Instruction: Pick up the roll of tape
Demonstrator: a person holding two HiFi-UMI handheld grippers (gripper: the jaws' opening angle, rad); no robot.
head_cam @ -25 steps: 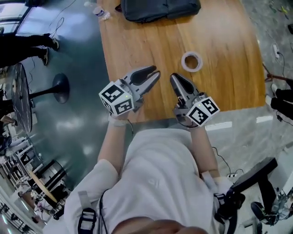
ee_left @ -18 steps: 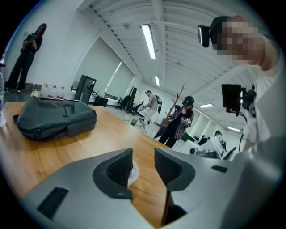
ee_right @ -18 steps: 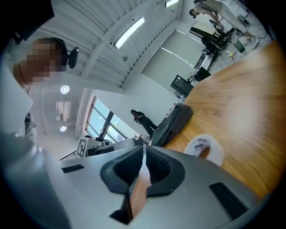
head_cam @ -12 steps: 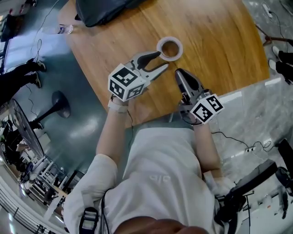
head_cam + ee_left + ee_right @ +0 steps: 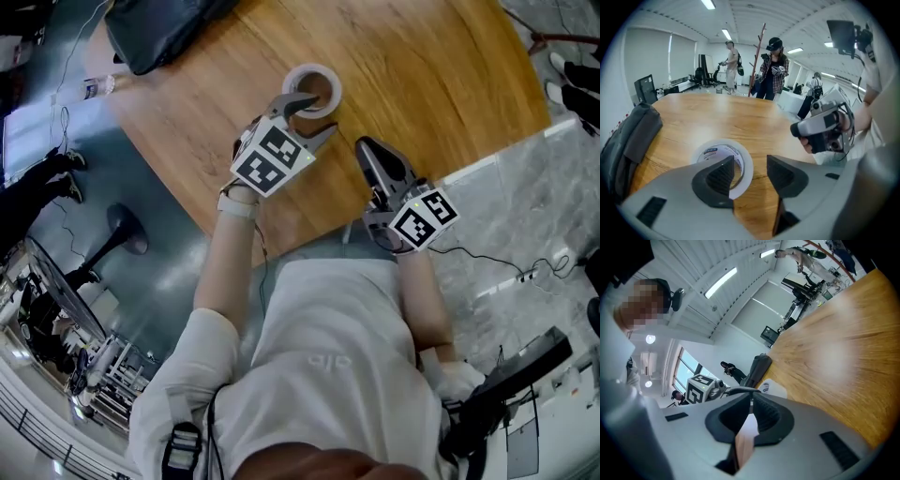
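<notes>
Tape (image 5: 740, 160) flat on tabletop (image 5: 422, 84) | my left gripper (image 5: 315, 114): jaws have just been opening, now wide, astride tape's near wall, not pressing | my right gripper (image 5: 366, 148): jaws together, empty | risk: jaw strikes rim, tape skids.

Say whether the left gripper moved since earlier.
Yes: the left gripper moved up to the tape roll, jaws just opening, its rim between them.

The place is an open-plan office or lab, with strip lights (image 5: 726, 34) on a white ceiling, a desk monitor (image 5: 647, 88) and people (image 5: 773, 70) standing beyond a large wooden table (image 5: 740, 117).
</notes>
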